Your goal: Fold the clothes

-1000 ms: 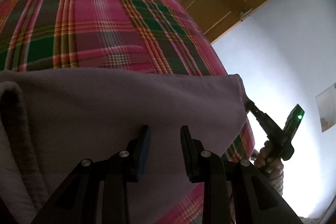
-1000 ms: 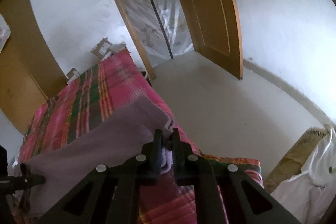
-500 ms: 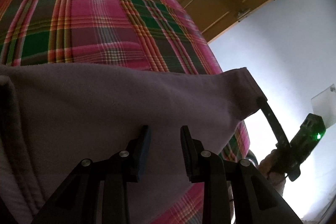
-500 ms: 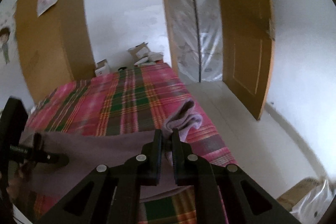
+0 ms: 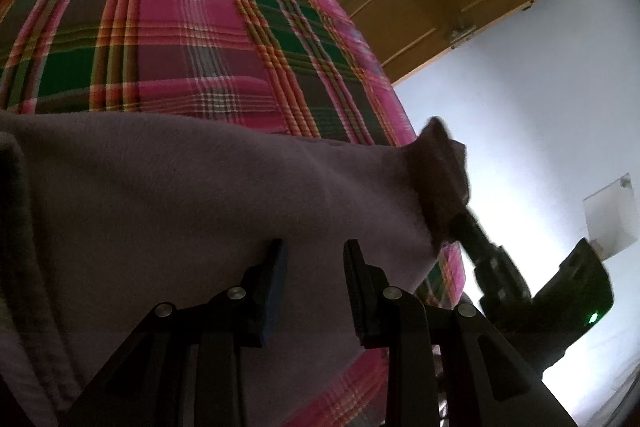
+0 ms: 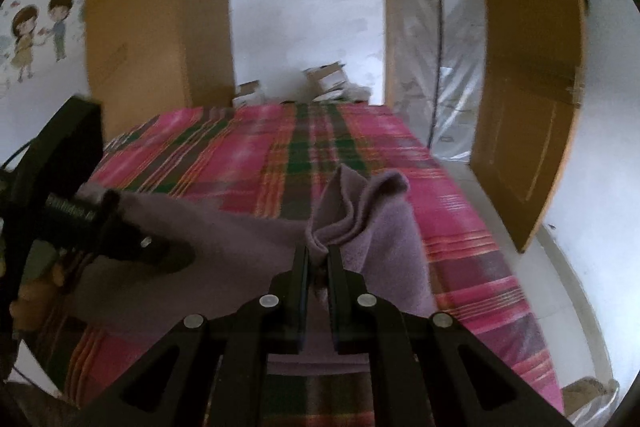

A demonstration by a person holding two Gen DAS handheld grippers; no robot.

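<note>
A purple fleece garment [image 5: 180, 195] hangs stretched between both grippers above the plaid bed [image 5: 180, 39]. My left gripper [image 5: 316, 251] is shut on its lower part; cloth fills the narrow gap between its fingers. My right gripper [image 6: 318, 255] is shut on a bunched corner of the garment [image 6: 360, 211], which stands up in folds above its tips. In the left wrist view the right gripper [image 5: 452, 203] shows at the right, pinching that corner. The right wrist view has the left gripper [image 6: 180, 255] at the left, its fingers against the cloth.
The pink and green plaid bed [image 6: 280, 147] runs to the far wall. Cardboard boxes [image 6: 328, 79] sit at its head, beside a brown wardrobe [image 6: 160, 27]. An open wooden door [image 6: 532, 87] stands right. A hand [image 6: 36, 291] holds the left tool.
My right gripper has swung with its corner toward the left gripper, and its view turned from the floor to the bed. The corner now bunches up. The left gripper barely moved.
</note>
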